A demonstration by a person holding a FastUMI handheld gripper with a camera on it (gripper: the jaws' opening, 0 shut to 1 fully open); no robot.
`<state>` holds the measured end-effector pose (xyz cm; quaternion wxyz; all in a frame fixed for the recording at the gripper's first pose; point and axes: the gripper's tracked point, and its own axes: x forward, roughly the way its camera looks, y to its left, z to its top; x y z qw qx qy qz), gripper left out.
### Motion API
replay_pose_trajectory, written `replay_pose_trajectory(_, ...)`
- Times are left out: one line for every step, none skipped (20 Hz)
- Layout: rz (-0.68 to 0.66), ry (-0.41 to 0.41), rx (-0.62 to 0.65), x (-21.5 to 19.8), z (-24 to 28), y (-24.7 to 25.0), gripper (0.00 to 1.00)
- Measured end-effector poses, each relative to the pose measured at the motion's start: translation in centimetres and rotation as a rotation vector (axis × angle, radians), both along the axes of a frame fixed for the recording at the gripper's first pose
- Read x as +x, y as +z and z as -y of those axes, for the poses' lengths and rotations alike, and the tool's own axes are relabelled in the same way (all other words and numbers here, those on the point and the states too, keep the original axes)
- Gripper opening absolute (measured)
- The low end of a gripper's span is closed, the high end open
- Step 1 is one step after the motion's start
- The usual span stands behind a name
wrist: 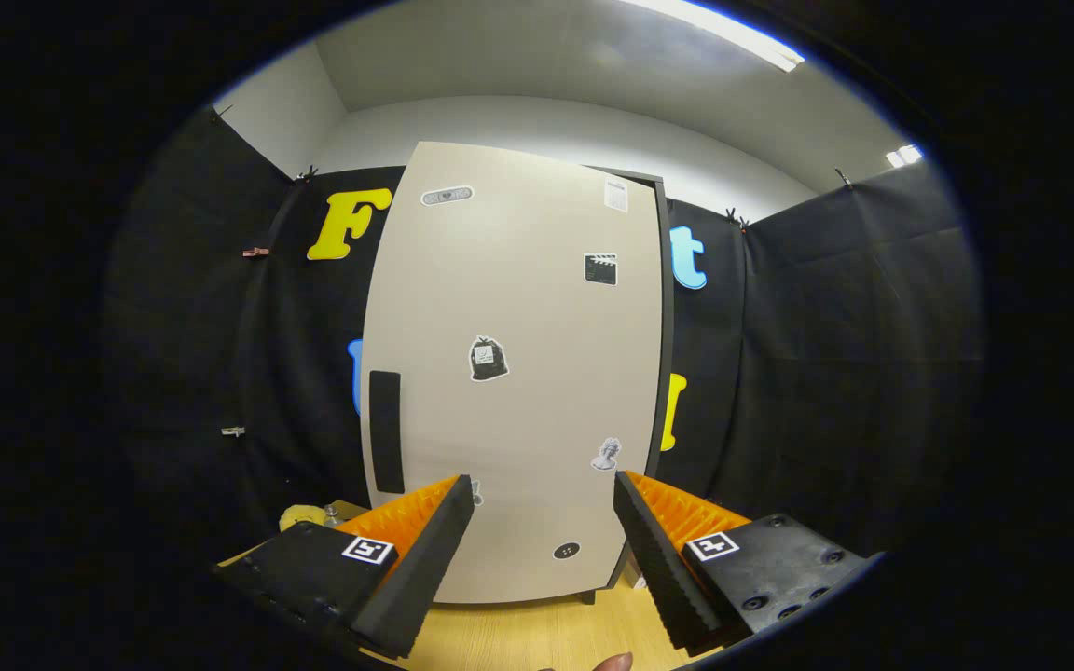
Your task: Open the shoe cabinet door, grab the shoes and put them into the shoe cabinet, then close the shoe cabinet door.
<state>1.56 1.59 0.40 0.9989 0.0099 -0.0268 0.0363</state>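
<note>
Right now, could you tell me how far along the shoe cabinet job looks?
Nothing clearly looks done: the cabinet door sits shut against the cabinet's dark side panel. In hand: the tongs are open and empty, facing the door, with its dark handle just beyond the left finger. No shoes are held, so opening, loading and closing all appear to remain.

Black cloth wall [826, 373] all round – white ceiling [537, 65], strip light [723, 33] above – pale wood floor [537, 638].
</note>
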Motion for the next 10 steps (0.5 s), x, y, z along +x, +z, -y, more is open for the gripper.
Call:
replay_pose_trajectory(-0.007, 0.004, 0.008, -0.1, -0.3, -0.1, 0.98)
replay_pose_trajectory(-0.013, 0.010, 0.013, -0.2, -0.5, -0.2, 0.98)
replay_pose_trajectory(-0.017, 0.011, 0.019, -0.2, -0.6, -0.2, 0.98)
replay_pose_trajectory(-0.020, 0.013, 0.023, -0.2, -0.7, -0.3, 0.98)
replay_pose_trajectory(-0.021, 0.018, 0.027, -0.2, -0.9, -0.3, 0.98)
replay_pose_trajectory(-0.025, 0.021, 0.031, -0.1, -1.1, -0.3, 0.98)
replay_pose_trajectory(-0.028, 0.026, 0.038, -0.1, -1.3, -0.3, 0.98)
replay_pose_trajectory(-0.028, 0.027, 0.042, -0.1, -1.4, -0.3, 0.98)
replay_pose_trajectory(-0.026, 0.025, 0.044, -0.1, -1.4, -0.3, 0.98)
replay_pose_trajectory(-0.027, 0.021, 0.045, -0.1, -1.5, -0.3, 0.98)
